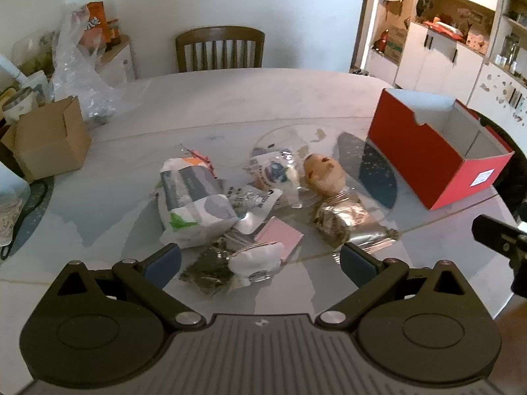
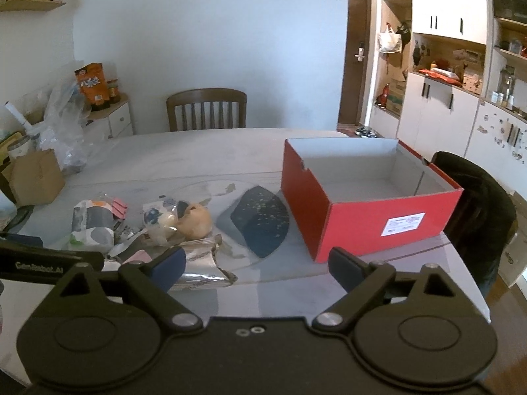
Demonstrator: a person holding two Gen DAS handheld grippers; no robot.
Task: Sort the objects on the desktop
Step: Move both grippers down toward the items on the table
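Note:
A pile of small objects lies on the table: a grey-and-white tissue pack (image 1: 192, 199) (image 2: 94, 227), a pink notepad (image 1: 279, 234), a white plush toy (image 1: 258, 260), a dark packet (image 1: 207, 271), a tan doll head (image 1: 324, 172) (image 2: 196, 220), a silver foil packet (image 1: 352, 222) (image 2: 201, 263) and a clear bag with a blue-white item (image 1: 278, 172) (image 2: 158, 219). An open, empty red box (image 1: 431, 161) (image 2: 362, 204) stands at the right. My left gripper (image 1: 260, 263) is open just before the white plush toy. My right gripper (image 2: 255, 266) is open and empty, left of the red box.
A brown cardboard box (image 1: 49, 138) (image 2: 34, 177) and a clear plastic bag (image 1: 79, 75) sit at the table's left. A wooden chair (image 1: 220, 49) (image 2: 207, 110) stands behind the table. A dark blue placemat (image 2: 260, 227) lies under the glass. A dark chair (image 2: 477, 217) is at the right.

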